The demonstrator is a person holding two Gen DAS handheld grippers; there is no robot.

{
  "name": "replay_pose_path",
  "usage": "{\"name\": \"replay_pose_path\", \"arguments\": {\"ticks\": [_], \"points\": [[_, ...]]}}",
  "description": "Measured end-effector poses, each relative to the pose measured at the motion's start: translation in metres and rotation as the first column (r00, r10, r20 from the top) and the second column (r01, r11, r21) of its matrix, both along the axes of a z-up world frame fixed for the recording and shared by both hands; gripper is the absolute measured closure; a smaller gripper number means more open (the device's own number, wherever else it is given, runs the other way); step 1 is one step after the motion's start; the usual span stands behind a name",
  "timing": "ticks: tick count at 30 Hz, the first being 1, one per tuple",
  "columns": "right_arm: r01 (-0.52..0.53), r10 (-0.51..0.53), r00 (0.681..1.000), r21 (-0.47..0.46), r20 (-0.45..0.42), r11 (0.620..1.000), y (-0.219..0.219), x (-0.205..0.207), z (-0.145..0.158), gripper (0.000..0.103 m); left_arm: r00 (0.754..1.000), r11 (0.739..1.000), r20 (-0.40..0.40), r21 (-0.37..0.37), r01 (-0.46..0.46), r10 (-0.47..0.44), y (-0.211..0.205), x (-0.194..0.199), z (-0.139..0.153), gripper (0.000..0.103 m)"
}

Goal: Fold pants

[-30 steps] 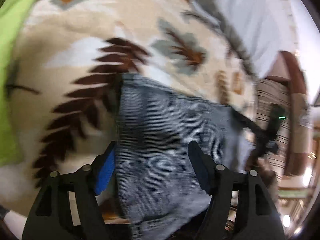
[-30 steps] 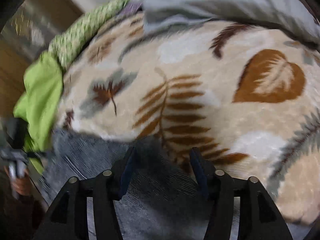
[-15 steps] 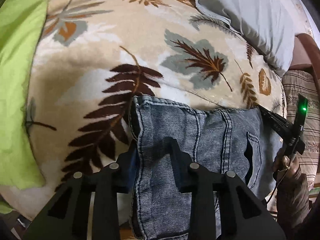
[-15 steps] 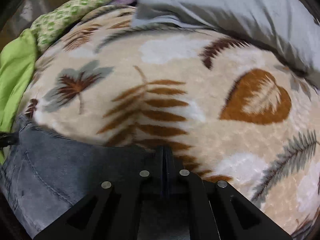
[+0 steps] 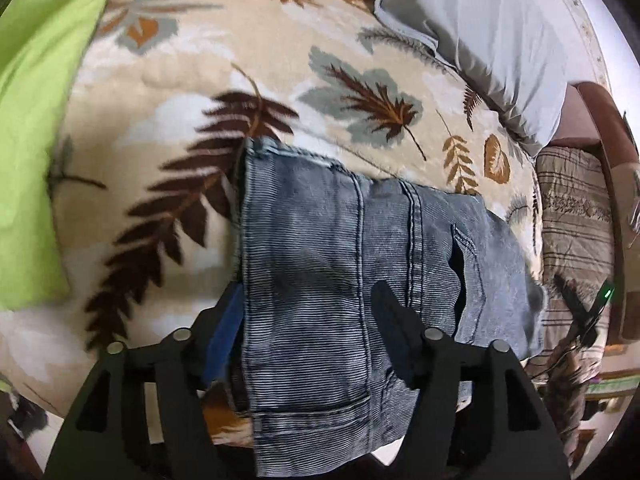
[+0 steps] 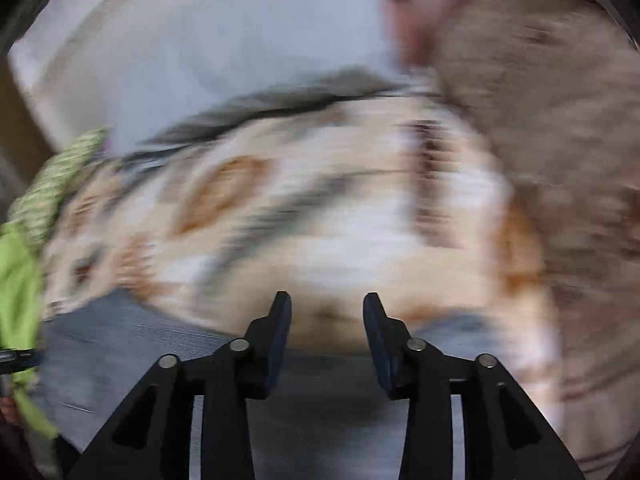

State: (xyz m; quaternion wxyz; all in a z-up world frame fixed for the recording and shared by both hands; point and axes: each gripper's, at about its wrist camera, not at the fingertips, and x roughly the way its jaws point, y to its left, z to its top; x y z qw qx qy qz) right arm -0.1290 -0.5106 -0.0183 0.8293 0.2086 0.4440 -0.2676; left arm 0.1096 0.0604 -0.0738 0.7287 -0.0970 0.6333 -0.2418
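Left wrist view takes in the biggest thing first: a bed under a cream blanket (image 5: 192, 128) printed with brown and grey leaves, a lime-green cloth (image 5: 36, 120) along its left side and a pale grey pillow (image 5: 492, 32) at the far right. On the blanket, close in front of the camera, lie the pants (image 5: 340, 264), faded blue-grey denim folded into a thick rectangular stack with its near end hanging over the bed's edge.

Half a second ago both tools were clamped on this denim. Now the left gripper (image 5: 308, 312) has its fingers (image 5: 224, 336) spread wide, straddling the left edge of the stack, one outside it and one over the cloth, pinching nothing. The right gripper (image 6: 326, 332) has also let go: its fingers (image 6: 278, 336) stand well apart with nothing between them. That view is heavily smeared by motion, so little else is sure there, but the blur itself and the changed scene, more pillow and a brown striped cover (image 6: 552, 120), suggest the tool is swinging away to the right, with only a strip of denim left at the bottom.

Judging from this, the fold just carried over has been laid down and released. The stack looks compact, so the task seems near its end; at most one more fold or some squaring up remains.
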Motion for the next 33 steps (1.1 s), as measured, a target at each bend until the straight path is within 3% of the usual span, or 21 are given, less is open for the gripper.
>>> {"name": "replay_pose_path", "arguments": {"ticks": [3,6,7,8,9,11,12,14,18,20,24,27,33], "points": [[0.112,-0.112,0.994,0.038,-0.013,0.993,-0.043,-0.038,-0.012,0.055,0.999,1.0,-0.025,-0.014,-0.026,0.026,-0.005,-0.001,-0.004,0.031],[0.143,-0.145,0.99,0.142,0.001,0.98,-0.062,-0.052,-0.035,0.051,0.999,0.999,-0.03,0.011,-0.045,0.045,-0.01,-0.002,-0.008,0.031],[0.124,-0.126,0.992,0.159,0.004,0.98,-0.061,-0.05,-0.041,0.055,0.998,0.999,-0.03,0.017,-0.047,0.047,-0.011,-0.003,-0.009,0.031],[0.08,-0.081,0.997,0.164,-0.003,0.983,-0.057,-0.045,-0.047,0.065,0.998,0.998,-0.028,0.026,-0.05,0.051,-0.012,-0.004,-0.007,0.031],[0.047,-0.044,0.999,0.144,-0.023,0.988,-0.049,-0.04,-0.048,0.097,0.998,0.998,-0.027,0.031,-0.054,0.054,-0.013,-0.005,-0.006,0.031],[-0.006,0.007,1.0,0.039,-0.005,0.999,-0.04,-0.034,-0.029,0.1,0.998,0.998,-0.011,0.034,-0.054,0.055,-0.012,-0.007,-0.001,0.031],[-0.001,0.0,0.998,0.024,0.064,1.0,-0.04,-0.036,-0.014,0.1,0.998,0.998,0.007,0.04,-0.057,0.057,-0.012,-0.008,0.002,0.031],[0.036,-0.038,0.994,0.021,0.103,0.999,-0.05,-0.036,-0.007,0.1,0.998,0.996,0.019,0.063,-0.065,0.064,-0.013,-0.008,0.002,0.031],[0.091,-0.088,0.993,0.029,-0.075,0.995,-0.067,-0.028,-0.046,0.103,0.997,0.991,0.011,0.107,-0.079,0.078,-0.02,-0.006,-0.011,0.031],[0.118,-0.115,0.991,0.041,-0.075,0.992,-0.068,-0.039,-0.049,0.103,0.997,0.99,0.027,0.127,-0.07,0.067,-0.024,-0.008,-0.008,0.031],[0.104,-0.119,0.989,0.151,0.093,0.983,-0.06,-0.072,-0.025,0.093,0.999,0.992,0.04,0.12,-0.038,0.034,-0.019,-0.014,0.004,0.031],[0.083,-0.097,0.992,0.16,0.084,0.984,-0.042,-0.089,-0.012,0.06,0.999,0.996,0.034,0.08,-0.034,0.031,-0.009,-0.022,0.011,0.031],[0.117,-0.135,0.985,0.166,0.106,0.979,0.003,-0.143,-0.009,0.051,0.999,1.0,0.034,0.012,-0.006,0.005,0.024,-0.062,0.024,0.031]]}}
